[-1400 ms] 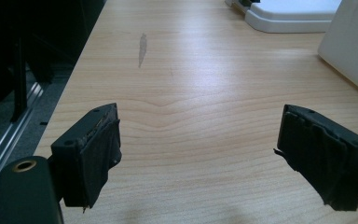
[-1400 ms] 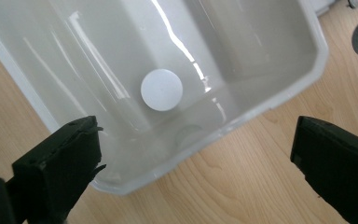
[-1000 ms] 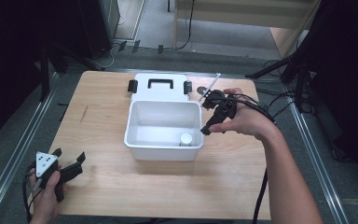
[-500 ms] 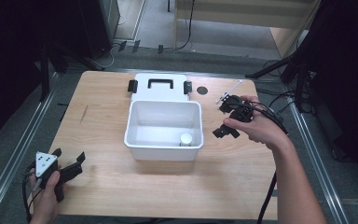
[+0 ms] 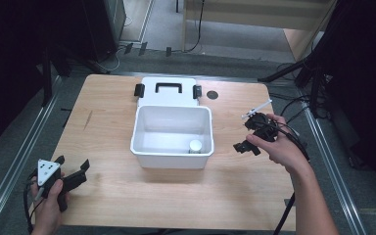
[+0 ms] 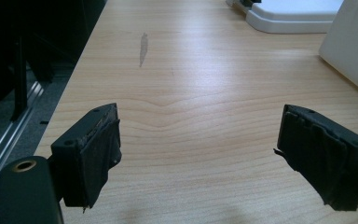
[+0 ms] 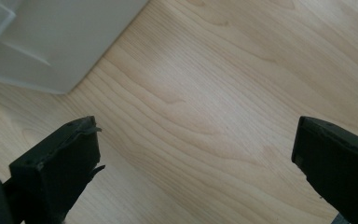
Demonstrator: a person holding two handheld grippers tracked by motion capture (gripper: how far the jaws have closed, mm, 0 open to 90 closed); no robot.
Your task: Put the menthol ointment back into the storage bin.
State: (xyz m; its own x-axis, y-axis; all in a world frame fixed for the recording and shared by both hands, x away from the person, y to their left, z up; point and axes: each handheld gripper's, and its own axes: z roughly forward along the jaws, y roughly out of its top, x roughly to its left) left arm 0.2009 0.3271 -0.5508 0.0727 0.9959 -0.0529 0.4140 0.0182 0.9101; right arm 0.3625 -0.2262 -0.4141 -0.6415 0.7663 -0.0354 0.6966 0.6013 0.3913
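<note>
White plastic box (image 5: 172,131) at table centre already held a small white cylindrical jar (image 5: 195,146) in its near-right corner, flat white lid (image 5: 167,92) lying behind and still to be fitted; right gripper (image 5: 252,132) beside it, left gripper (image 5: 71,171) near-left, both with jaws apart and empty.

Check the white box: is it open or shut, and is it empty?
Open: the white box has its lid lying flat behind it. Not empty: a small white container stands inside.

Lab test bay, wooden table (image 5: 127,196), metal floor rails (image 5: 14,171), cables (image 5: 298,105)
</note>
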